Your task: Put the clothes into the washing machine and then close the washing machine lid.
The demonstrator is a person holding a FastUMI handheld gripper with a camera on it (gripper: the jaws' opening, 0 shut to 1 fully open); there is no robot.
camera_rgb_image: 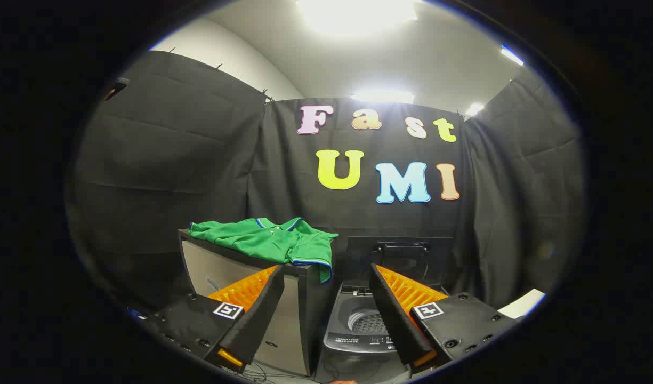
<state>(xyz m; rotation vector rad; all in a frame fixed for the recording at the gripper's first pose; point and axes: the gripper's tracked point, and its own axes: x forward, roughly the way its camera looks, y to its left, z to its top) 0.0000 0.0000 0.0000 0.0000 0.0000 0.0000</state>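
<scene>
A green polo shirt point(273, 242) with blue trim lies crumpled on top of a grey cabinet point(219, 266), one sleeve hanging over the cabinet's right edge. To the cabinet's right stands a small grey top-loading washing machine point(353, 333) with its dark lid point(398, 258) raised upright, and the metal drum point(366, 321) shows inside. My gripper point(326, 277) is open with nothing between its fingers. It hangs well short of both the shirt and the washer. The left finger point(257, 309) lies in front of the cabinet, the right finger point(395, 314) in front of the washer's opening.
Black cloth walls close the booth behind and on both sides. A white object point(523, 304) shows low on the right past the right finger. Cables lie on the floor below the cabinet point(262, 373).
</scene>
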